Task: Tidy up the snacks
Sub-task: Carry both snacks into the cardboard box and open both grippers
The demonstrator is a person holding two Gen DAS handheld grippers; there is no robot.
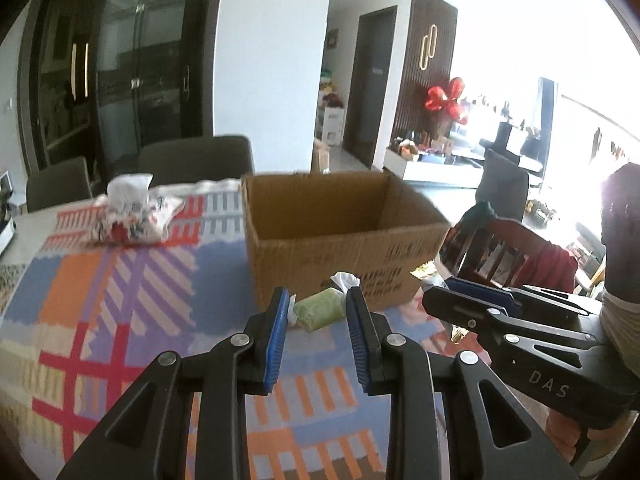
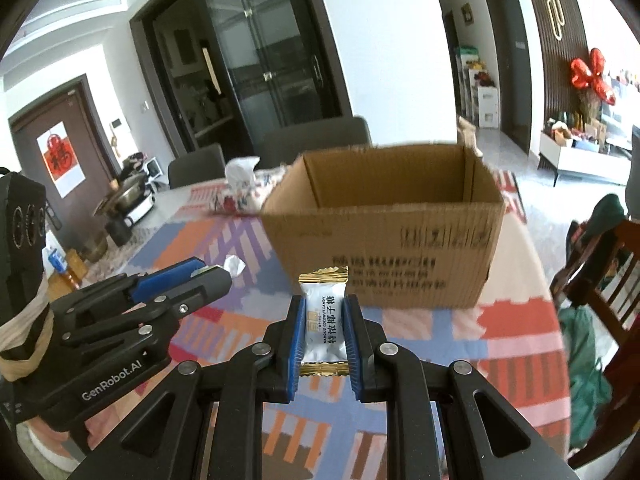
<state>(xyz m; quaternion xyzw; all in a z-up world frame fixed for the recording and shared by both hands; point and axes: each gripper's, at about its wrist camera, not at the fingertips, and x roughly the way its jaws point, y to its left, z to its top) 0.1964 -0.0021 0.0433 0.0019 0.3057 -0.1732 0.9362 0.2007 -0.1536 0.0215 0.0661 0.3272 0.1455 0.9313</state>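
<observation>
So the white coconut candy [image 2: 323,322] with gold crimped ends is pinched in the right claw [image 2: 323,312], long axis running straight along the fingers, far end aimed at the cardboard box [image 2: 384,240]. The green wrapped candy [image 1: 320,309] sits between the left claw [image 1: 318,312] pads, lying crosswise, twisted wrapper ends poking out left and upper right, and the pads look clamped on it. Both are up above the patchwork-cloth worktop [image 1: 120,280], just in front of the open box. A tissue pack [image 1: 134,216] lies further back left.
</observation>
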